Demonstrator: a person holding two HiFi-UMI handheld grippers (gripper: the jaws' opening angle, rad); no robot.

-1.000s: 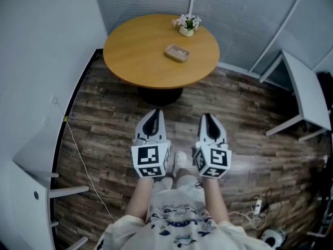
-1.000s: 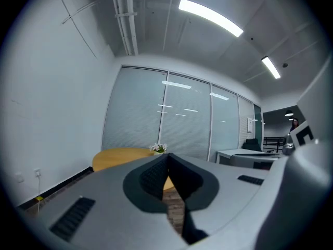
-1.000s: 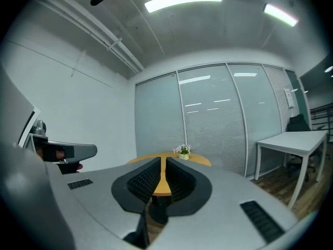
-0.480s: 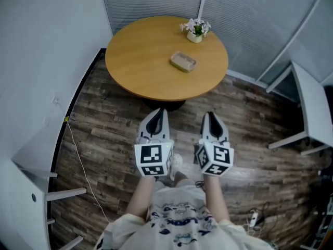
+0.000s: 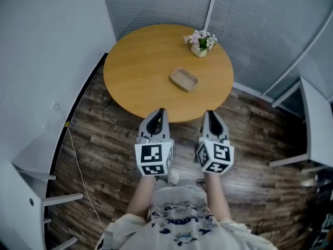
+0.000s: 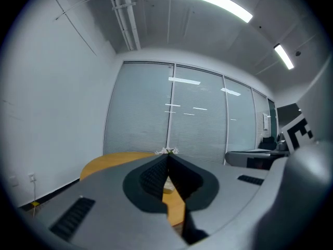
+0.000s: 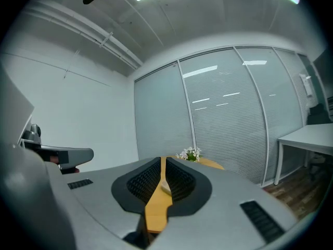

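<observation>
In the head view my left gripper (image 5: 160,112) and right gripper (image 5: 209,113) are held side by side at waist height, both shut with nothing between their jaws. Their tips reach the near edge of a round wooden table (image 5: 136,72). On the table lie a small tan dish (image 5: 183,79) near the middle and a little pot of flowers (image 5: 200,41) at the far right. The left gripper view shows the left gripper (image 6: 167,159) aimed at the table (image 6: 106,160), with the flowers (image 6: 167,151) just above its tips. The right gripper view shows the right gripper (image 7: 162,161), the dish (image 7: 165,185) and the flowers (image 7: 190,154).
A wall of glass panels with blinds (image 5: 250,20) runs behind the table. A white desk (image 5: 318,124) stands at the right, white furniture (image 5: 28,173) at the lower left against the wall. A thin cable (image 5: 79,163) trails over the dark plank floor (image 5: 104,139).
The person has stepped towards the round table: it has come nearer and now meets the grippers' tips in the head view. Both grippers stay shut and side by side.
</observation>
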